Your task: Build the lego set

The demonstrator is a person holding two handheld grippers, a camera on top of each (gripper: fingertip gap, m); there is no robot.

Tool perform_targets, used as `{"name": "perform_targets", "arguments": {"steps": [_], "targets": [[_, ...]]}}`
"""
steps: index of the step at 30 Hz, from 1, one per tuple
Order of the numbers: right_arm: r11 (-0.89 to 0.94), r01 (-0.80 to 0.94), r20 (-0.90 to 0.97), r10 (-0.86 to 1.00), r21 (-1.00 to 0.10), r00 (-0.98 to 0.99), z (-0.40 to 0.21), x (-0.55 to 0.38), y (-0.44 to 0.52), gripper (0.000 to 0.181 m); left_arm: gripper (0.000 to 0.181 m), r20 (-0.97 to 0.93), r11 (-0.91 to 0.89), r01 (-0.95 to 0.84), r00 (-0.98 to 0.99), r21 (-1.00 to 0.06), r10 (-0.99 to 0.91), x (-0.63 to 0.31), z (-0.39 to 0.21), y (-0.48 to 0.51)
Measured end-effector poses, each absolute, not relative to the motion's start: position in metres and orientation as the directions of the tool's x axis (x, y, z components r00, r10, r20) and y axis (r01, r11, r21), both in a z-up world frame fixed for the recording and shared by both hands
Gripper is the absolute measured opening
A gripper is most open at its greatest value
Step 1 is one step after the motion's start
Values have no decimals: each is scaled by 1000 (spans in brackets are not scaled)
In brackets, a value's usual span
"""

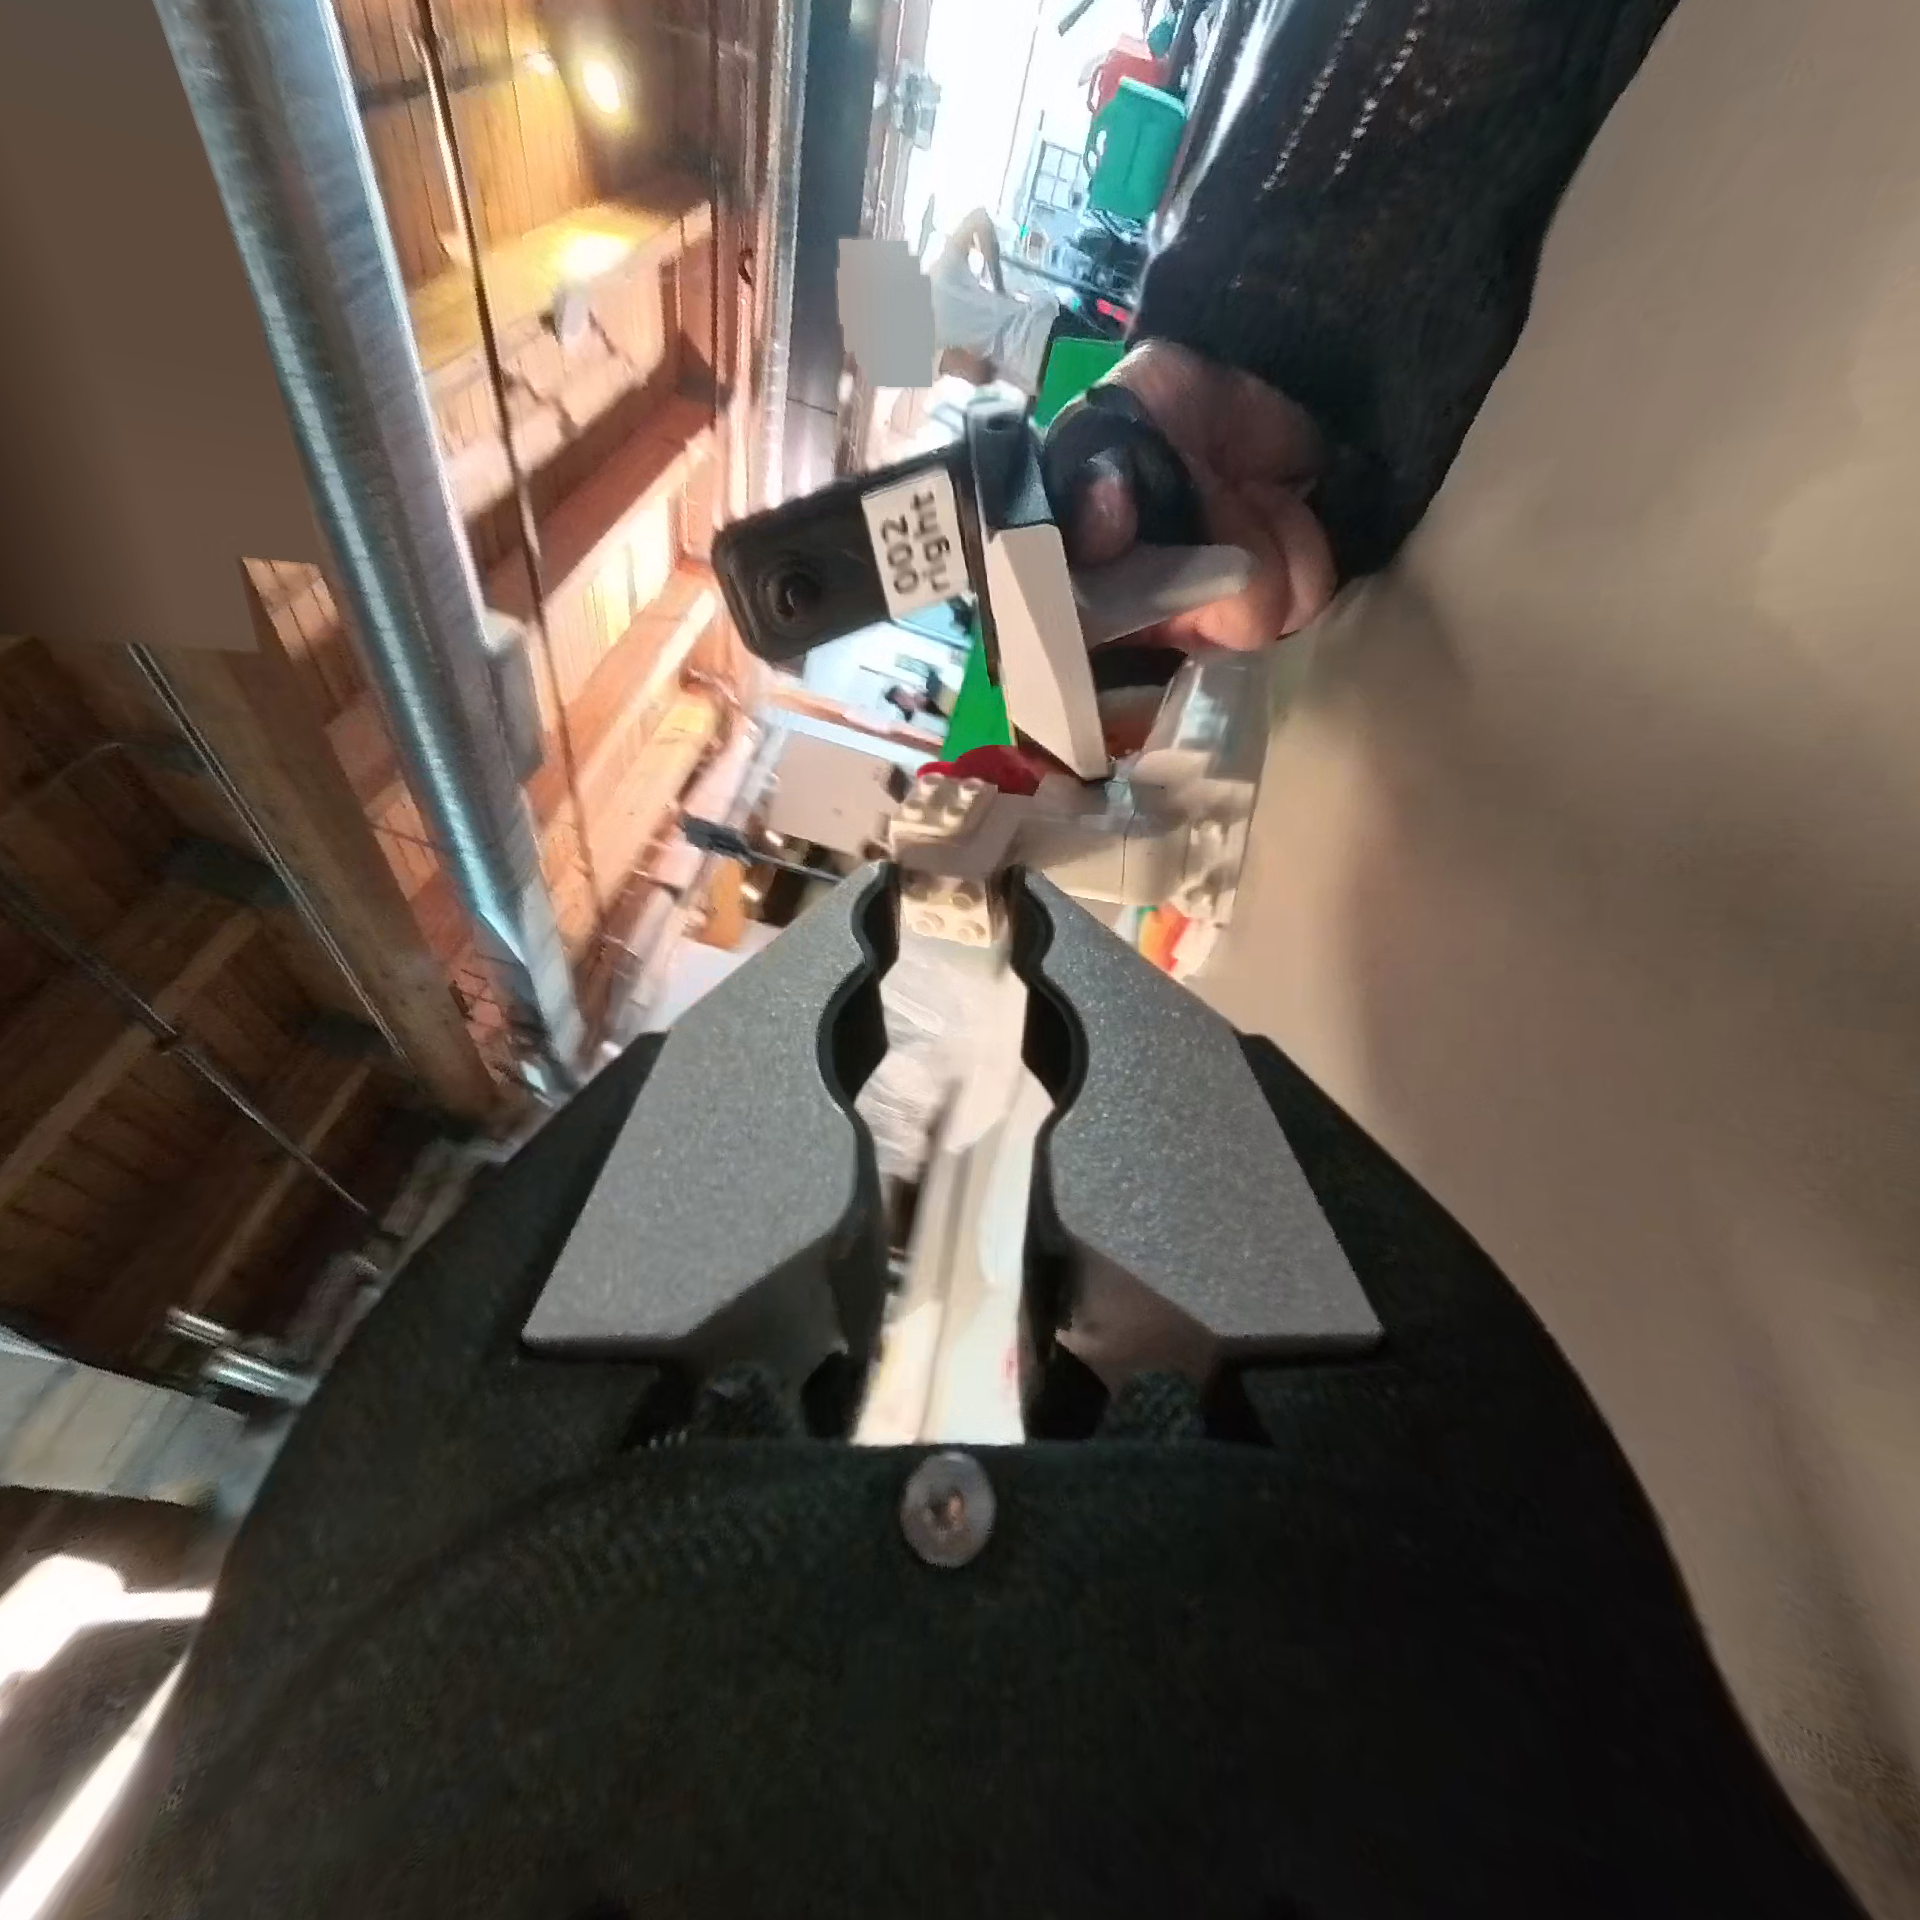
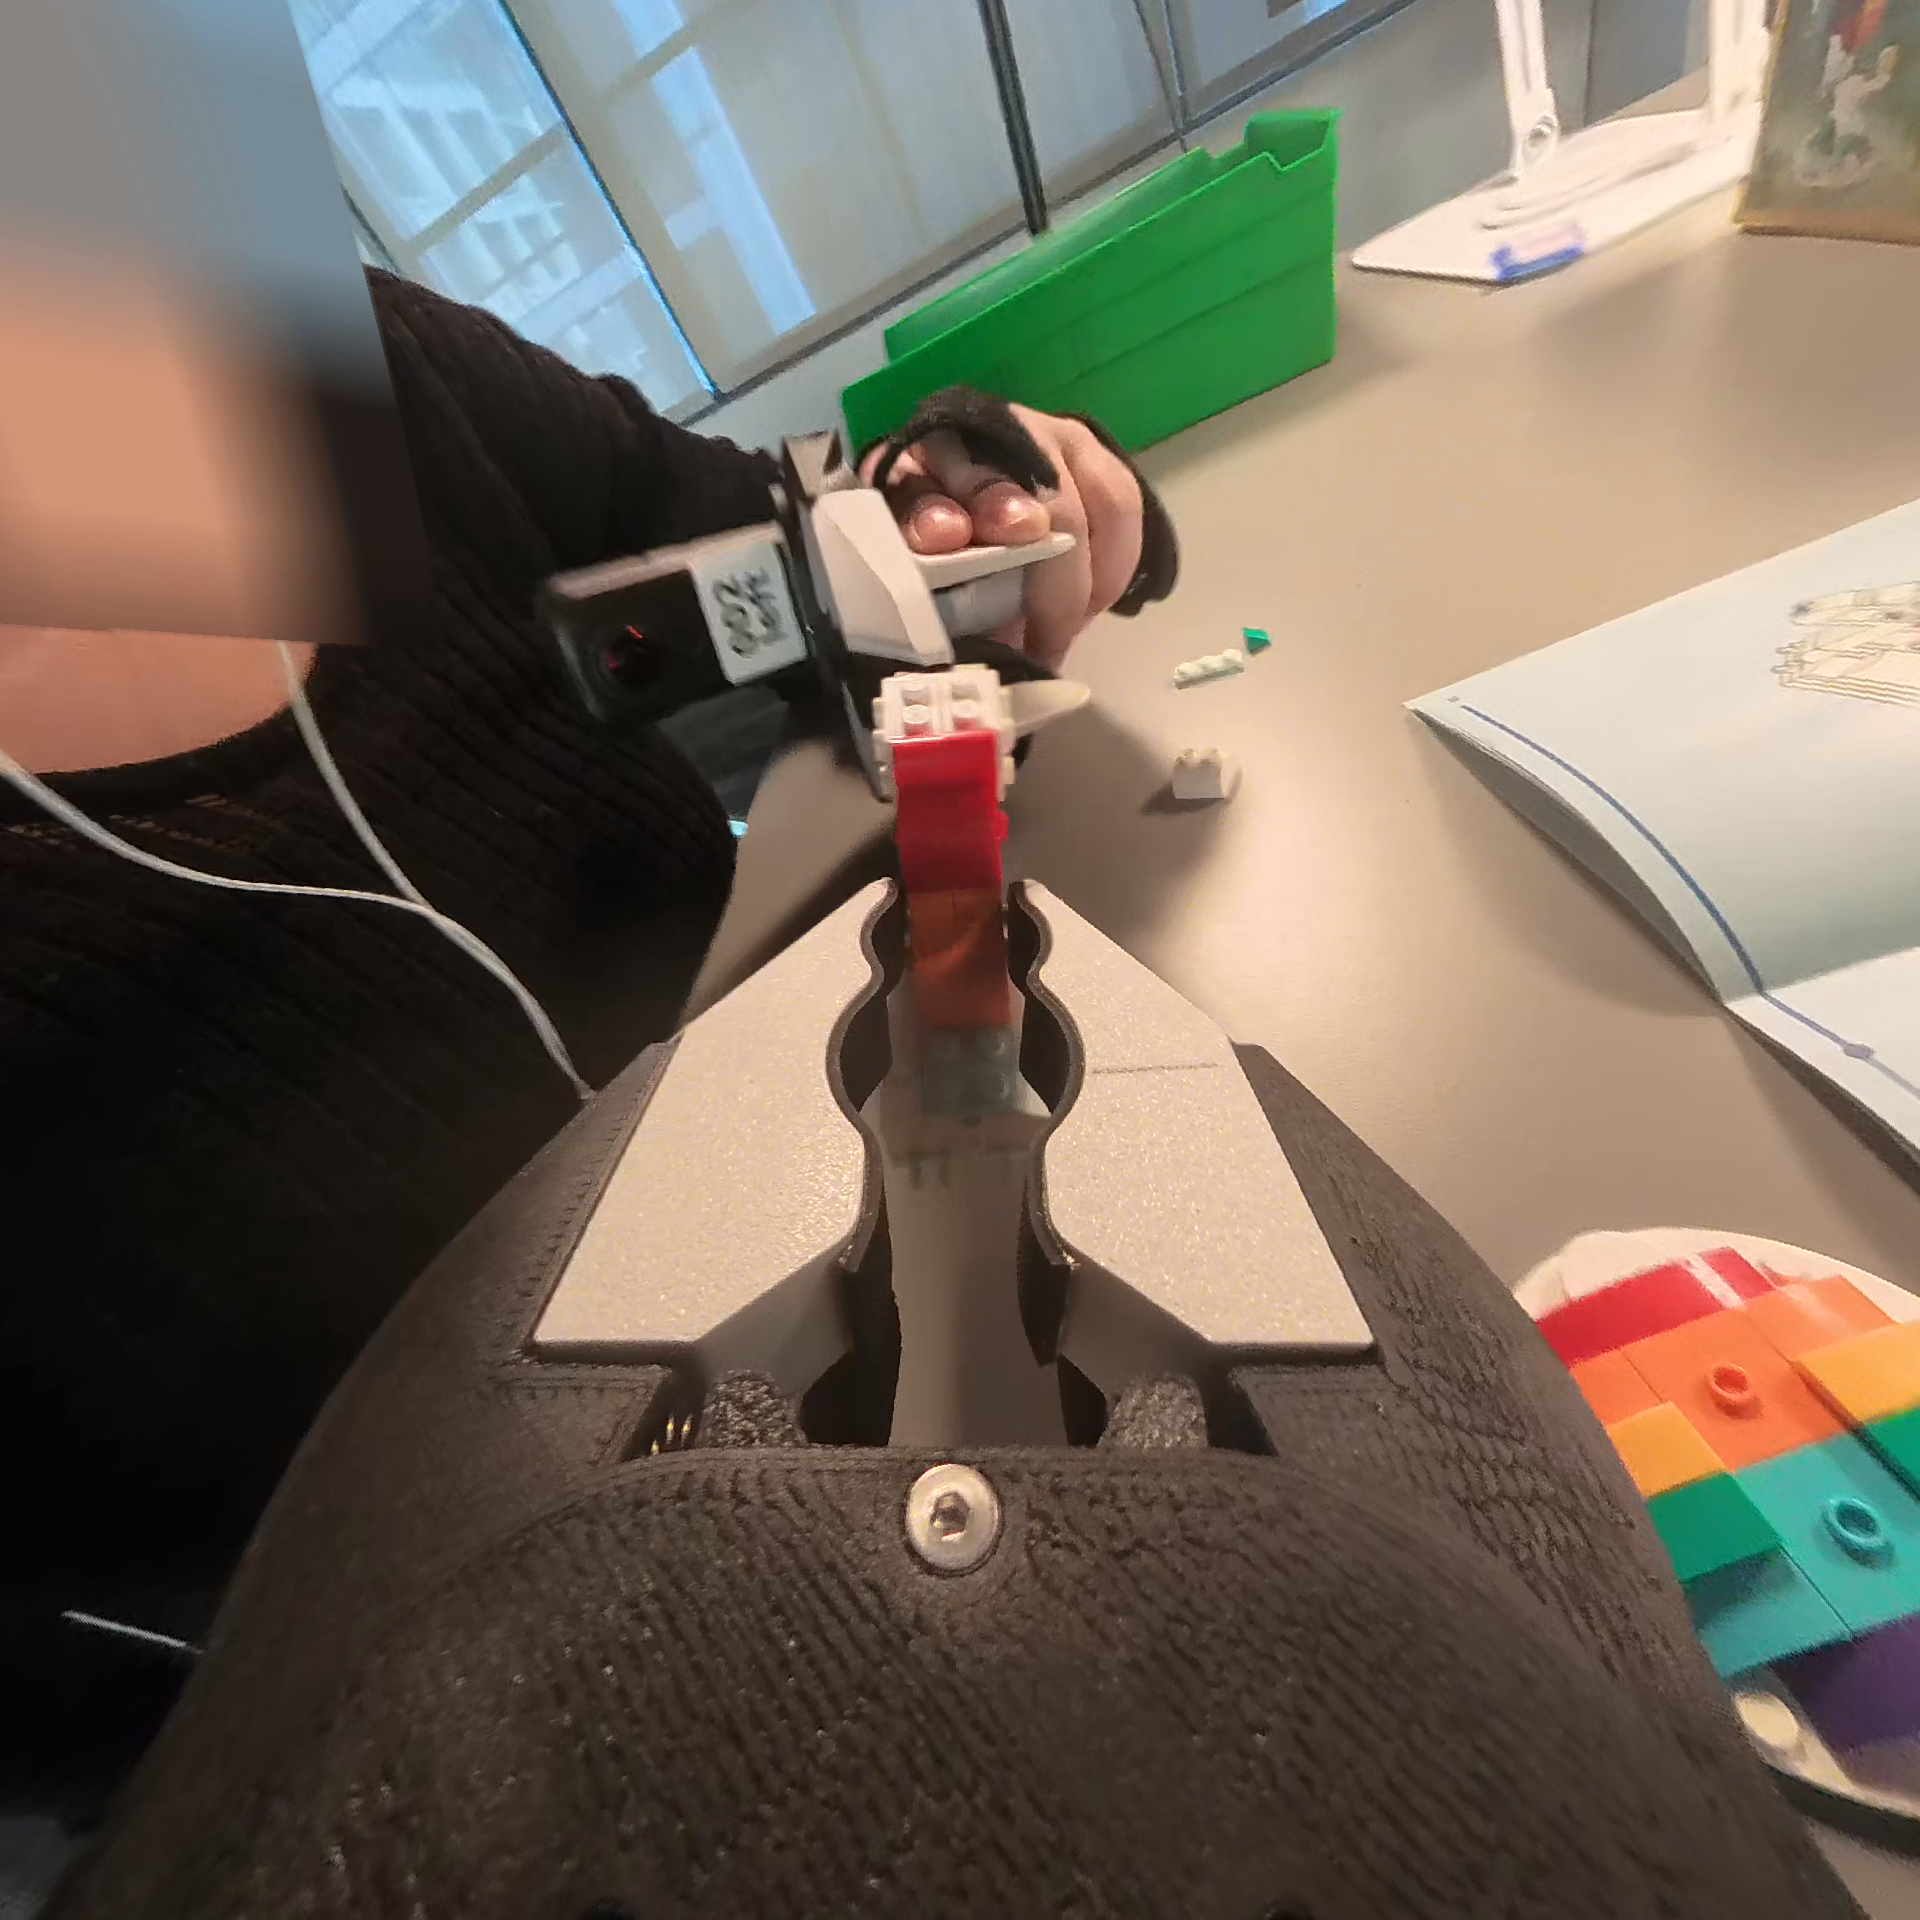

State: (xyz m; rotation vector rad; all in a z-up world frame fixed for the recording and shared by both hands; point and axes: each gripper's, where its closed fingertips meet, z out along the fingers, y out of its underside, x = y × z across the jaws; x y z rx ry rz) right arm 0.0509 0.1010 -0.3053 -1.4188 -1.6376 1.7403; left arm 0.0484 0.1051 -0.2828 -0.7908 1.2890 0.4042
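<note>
Beside table edge [image 2: 790, 831], jaws grip lego assembly [image 2: 951, 831].

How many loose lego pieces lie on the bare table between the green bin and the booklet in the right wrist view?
3: a pale plate, a small green piece just beside it, and a white brick nearer the camera. Others may be hidden behind the grippers.

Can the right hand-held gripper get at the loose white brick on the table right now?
Probably not yet. The right hand-held gripper is shut on the red-orange lego stack, mid-air, meeting the left hand-held gripper. The white brick lies unobstructed on the table, but the jaws are occupied.
</note>
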Motion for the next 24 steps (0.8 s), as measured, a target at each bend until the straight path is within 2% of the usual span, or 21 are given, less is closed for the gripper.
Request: {"name": "perform_targets", "arguments": {"steps": [3,5,6,9,11,13,17,20,24], "targets": [[-260,357,-398,827,-897,-398,-307,48,107,18,22,-878,582,-658,347,-478,-330,45,-290,113],[-241,321,-361,844,-916,-398,-303,48,108,18,45,-774,473,-632,363,-614,-519,42,-299,109],[-230,311,-344,856,-922,-386,-303,47,110,18,46,-706,416,-603,390,-681,-591,38,-300,106],[-164,304,-269,899,-939,-345,-306,44,115,18,49,-522,233,-561,435,-794,-733,15,-313,99],[-90,315,-197,925,-945,-326,-311,43,116,18,52,-439,116,-566,476,-816,-762,-6,-325,98],[-30,329,-140,938,-944,-317,-315,41,115,18,45,-395,12,-582,537,-813,-745,-27,-333,102],[-2,356,-126,937,-934,-325,-320,41,111,18,49,-312,-164,-645,557,-746,-769,-47,-357,106],[7,366,-122,937,-930,-328,-322,42,110,18,48,-268,-174,-655,516,-735,-814,-46,-367,105],[12,378,-123,935,-926,-331,-324,42,109,18,37,-294,-125,-699,447,-704,-845,-47,-369,110]]}}
